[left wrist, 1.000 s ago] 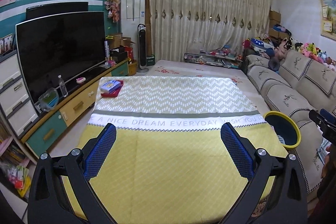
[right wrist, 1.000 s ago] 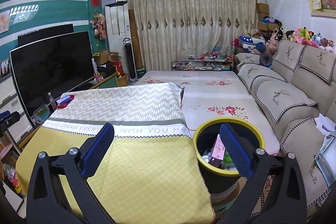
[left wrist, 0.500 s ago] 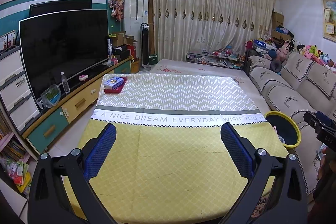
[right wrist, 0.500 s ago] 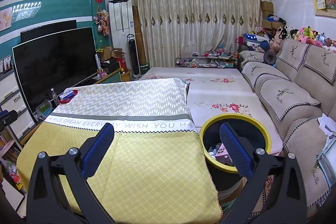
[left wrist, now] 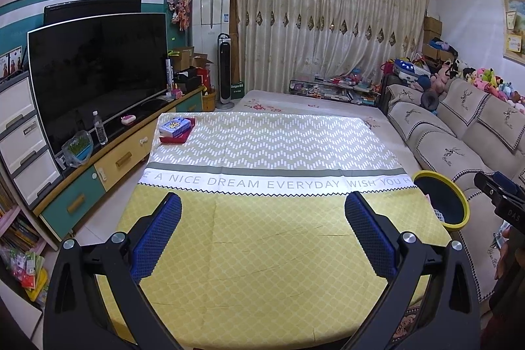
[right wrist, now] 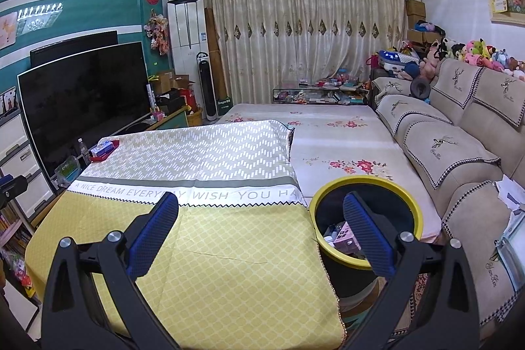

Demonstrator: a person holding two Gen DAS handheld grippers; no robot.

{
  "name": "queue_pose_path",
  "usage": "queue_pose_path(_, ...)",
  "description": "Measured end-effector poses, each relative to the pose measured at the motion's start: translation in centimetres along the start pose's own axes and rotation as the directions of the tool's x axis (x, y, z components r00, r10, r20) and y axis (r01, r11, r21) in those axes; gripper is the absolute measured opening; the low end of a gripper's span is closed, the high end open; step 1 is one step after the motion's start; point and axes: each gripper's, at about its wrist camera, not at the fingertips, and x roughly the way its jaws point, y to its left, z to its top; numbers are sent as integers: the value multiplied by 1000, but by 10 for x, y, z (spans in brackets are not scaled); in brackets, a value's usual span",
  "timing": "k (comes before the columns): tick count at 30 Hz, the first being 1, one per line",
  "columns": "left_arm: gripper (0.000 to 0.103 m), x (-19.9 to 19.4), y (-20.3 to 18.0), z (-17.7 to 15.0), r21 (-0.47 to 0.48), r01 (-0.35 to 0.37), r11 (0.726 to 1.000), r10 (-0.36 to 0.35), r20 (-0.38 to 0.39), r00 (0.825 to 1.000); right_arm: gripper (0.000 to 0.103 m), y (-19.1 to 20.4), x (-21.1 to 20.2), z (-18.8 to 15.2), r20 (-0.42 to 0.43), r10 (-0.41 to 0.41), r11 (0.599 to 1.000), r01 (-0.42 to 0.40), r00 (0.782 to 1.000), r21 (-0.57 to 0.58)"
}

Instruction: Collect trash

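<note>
A black bin with a yellow rim (right wrist: 370,263) stands on the floor at the table's right front corner, with several pieces of trash (right wrist: 343,235) inside. It also shows in the left wrist view (left wrist: 459,195). My left gripper (left wrist: 262,232) is open and empty above the yellow near part of the tablecloth (left wrist: 262,268). My right gripper (right wrist: 261,228) is open and empty over the table's right edge, its right finger in front of the bin. A blue box on a red tray (left wrist: 177,128) lies at the table's far left corner.
A TV (left wrist: 98,77) on a low cabinet (left wrist: 108,166) runs along the left. A beige sofa (right wrist: 459,146) with plush toys lines the right wall. A flowered mat (right wrist: 344,146) covers the floor beyond the bin. Curtains and a tower fan (left wrist: 226,71) stand at the back.
Both grippers have pulled back and risen a little, so the table and bin look farther away. Both stay open and empty.
</note>
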Motion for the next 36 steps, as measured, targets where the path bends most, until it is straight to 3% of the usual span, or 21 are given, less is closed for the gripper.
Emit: queue_pose_path(36,98,10,0,-5,0,11,1000,-11,-20,1000,96,0,7,-6,-13,5,1000,-5,1000,5)
